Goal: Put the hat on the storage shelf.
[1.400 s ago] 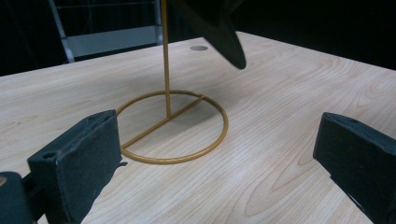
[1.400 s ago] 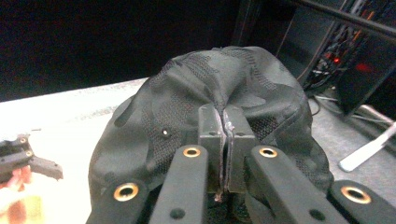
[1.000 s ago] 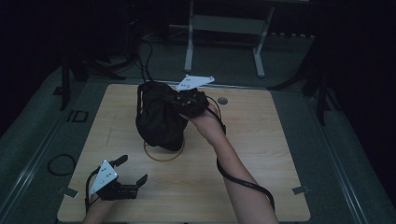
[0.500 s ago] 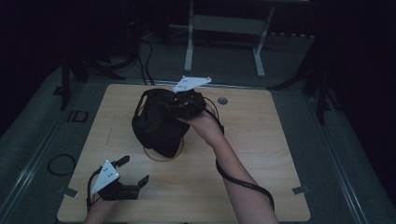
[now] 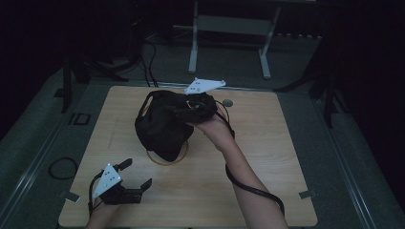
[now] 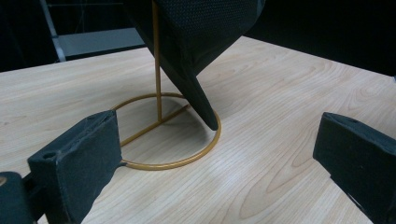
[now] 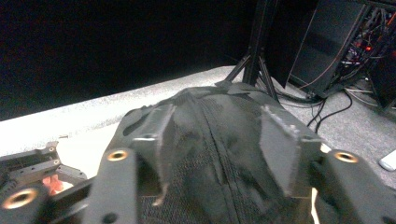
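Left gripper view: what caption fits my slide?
Black cap hanging on a gold wire stand, seen between open jaws.

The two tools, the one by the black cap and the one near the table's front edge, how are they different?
The right tool sits high at the black cap on the gold wire stand, its jaws astride the fabric and just opening; the left tool stays low near the table's front edge, jaws wide apart around nothing. The right one points at the cap from close up, the left from farther off. Both have black jaws and a grey three-cornered plate.
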Demonstrator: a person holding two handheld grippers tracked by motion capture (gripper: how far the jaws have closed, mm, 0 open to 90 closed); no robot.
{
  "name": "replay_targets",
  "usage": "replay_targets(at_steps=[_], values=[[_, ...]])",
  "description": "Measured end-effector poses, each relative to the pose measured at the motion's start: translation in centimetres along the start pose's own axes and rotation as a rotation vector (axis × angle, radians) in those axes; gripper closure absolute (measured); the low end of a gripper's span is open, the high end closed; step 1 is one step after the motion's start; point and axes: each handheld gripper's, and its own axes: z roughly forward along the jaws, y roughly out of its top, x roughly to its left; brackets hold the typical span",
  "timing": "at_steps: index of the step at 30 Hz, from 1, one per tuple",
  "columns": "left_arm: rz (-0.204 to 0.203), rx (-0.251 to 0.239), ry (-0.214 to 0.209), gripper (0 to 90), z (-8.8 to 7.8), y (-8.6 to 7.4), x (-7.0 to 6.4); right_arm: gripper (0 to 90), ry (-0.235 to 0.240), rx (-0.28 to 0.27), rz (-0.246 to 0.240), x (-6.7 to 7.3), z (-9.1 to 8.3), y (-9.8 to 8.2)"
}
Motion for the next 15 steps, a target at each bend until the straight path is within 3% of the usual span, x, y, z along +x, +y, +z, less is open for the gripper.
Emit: replay_targets(at_steps=[11,13,15], values=[[0.001,0.005,-0.003,1.4,0.1,-0.1,-0.2,25.0,0.034,-0.037,0.036,-0.4,-1.8,-1.8],[0.0,0.004,-0.006,1.4,0.1,-0.1,-0.2,17.0,0.062,-0.052,0.059,-0.7,-2.5,-2.3],[0.002,0.003,-0.006,1.5,0.1,-0.1,-0.2,16.4,0.05,-0.043,0.05,-0.8,-2.8,-2.7]])
